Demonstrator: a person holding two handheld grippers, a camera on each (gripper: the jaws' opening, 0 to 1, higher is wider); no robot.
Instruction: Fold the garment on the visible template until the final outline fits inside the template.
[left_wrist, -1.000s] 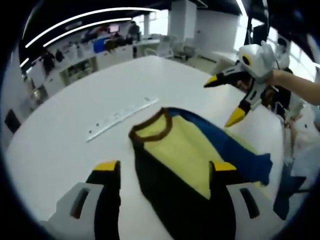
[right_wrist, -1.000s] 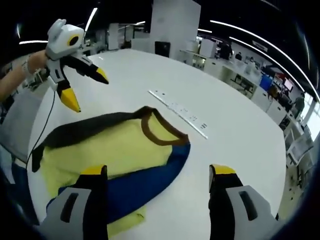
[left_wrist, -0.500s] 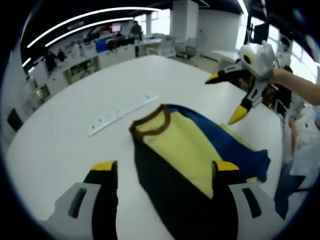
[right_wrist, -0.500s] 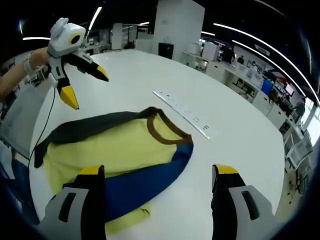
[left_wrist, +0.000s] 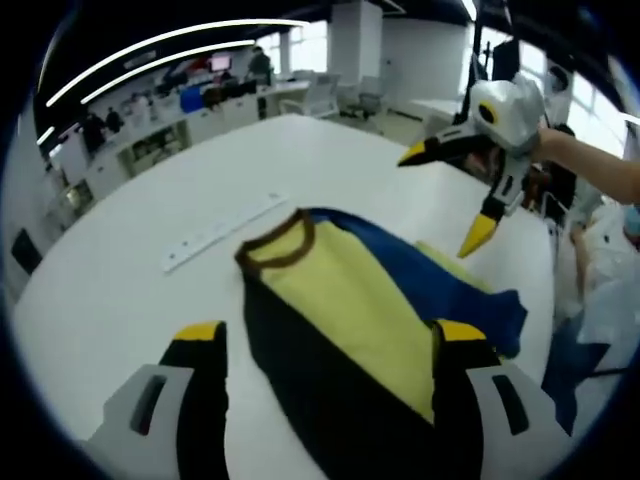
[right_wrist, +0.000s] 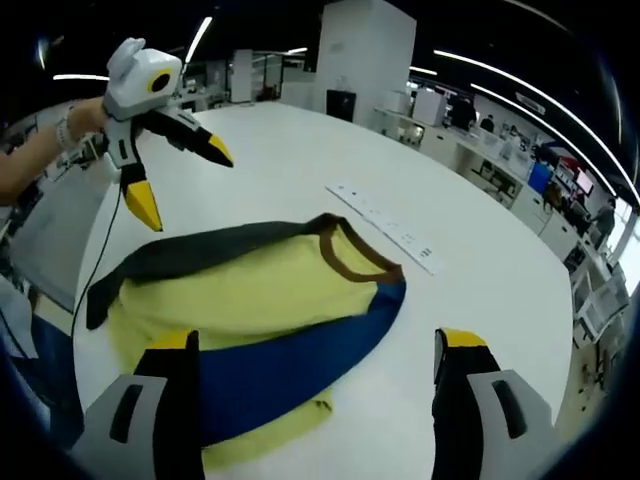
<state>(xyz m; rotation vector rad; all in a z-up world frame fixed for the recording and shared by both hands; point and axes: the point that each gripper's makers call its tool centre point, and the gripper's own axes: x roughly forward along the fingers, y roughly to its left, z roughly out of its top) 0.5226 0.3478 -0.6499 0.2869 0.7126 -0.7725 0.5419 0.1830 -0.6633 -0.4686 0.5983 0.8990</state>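
The garment (right_wrist: 255, 300) is yellow with black and blue panels and a brown collar (right_wrist: 355, 255); the table (right_wrist: 300, 160) is white.

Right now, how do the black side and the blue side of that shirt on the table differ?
The black side runs as a narrow band along one edge of the yellow middle; the blue side is a broader band along the opposite edge. The black side lies nearer the left claw, the blue side nearer the right claw. Both meet at the brown collar.
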